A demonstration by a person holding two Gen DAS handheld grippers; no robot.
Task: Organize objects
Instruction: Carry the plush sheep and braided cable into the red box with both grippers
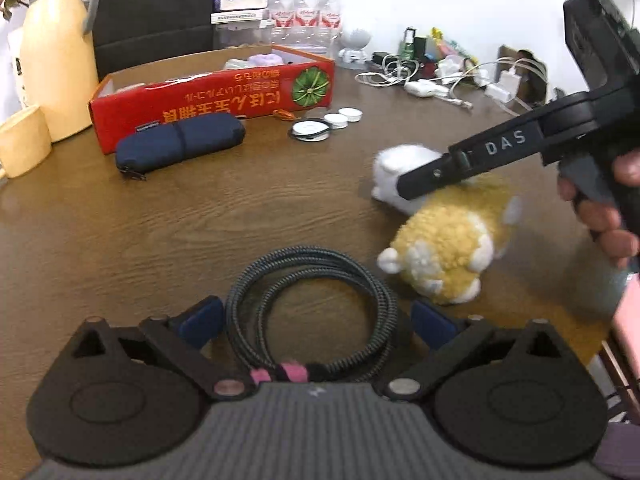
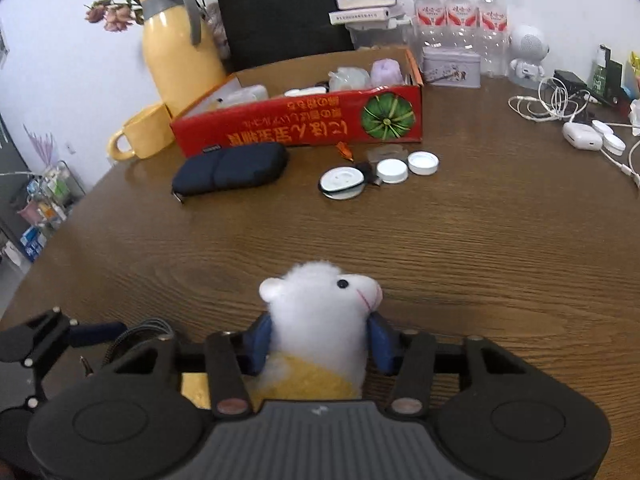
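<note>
My blue-padded right gripper [image 2: 318,338] is showing a white-headed, yellow-bodied plush sheep [image 2: 320,308] with a pink stitched mouth — beyond it the brown wood-grain table [image 2: 480,240], a red cardboard box [image 2: 300,128] bearing a green pumpkin, a navy fabric pouch [image 2: 230,170].

Right gripper [image 2: 318,338]: blue pads pressed on both sides of plush sheep [image 2: 320,304].
Plush sheep: white head upright, facing red box [image 2: 298,124].
Left gripper [image 2: 100,334]: left of sheep, beside coiled cable [image 2: 140,332].
Dark pouch [image 2: 230,168]: just before red box.
White lids [image 2: 392,170]: before box, right of pouch.
Yellow jug [image 2: 180,56]: left of box.
</note>
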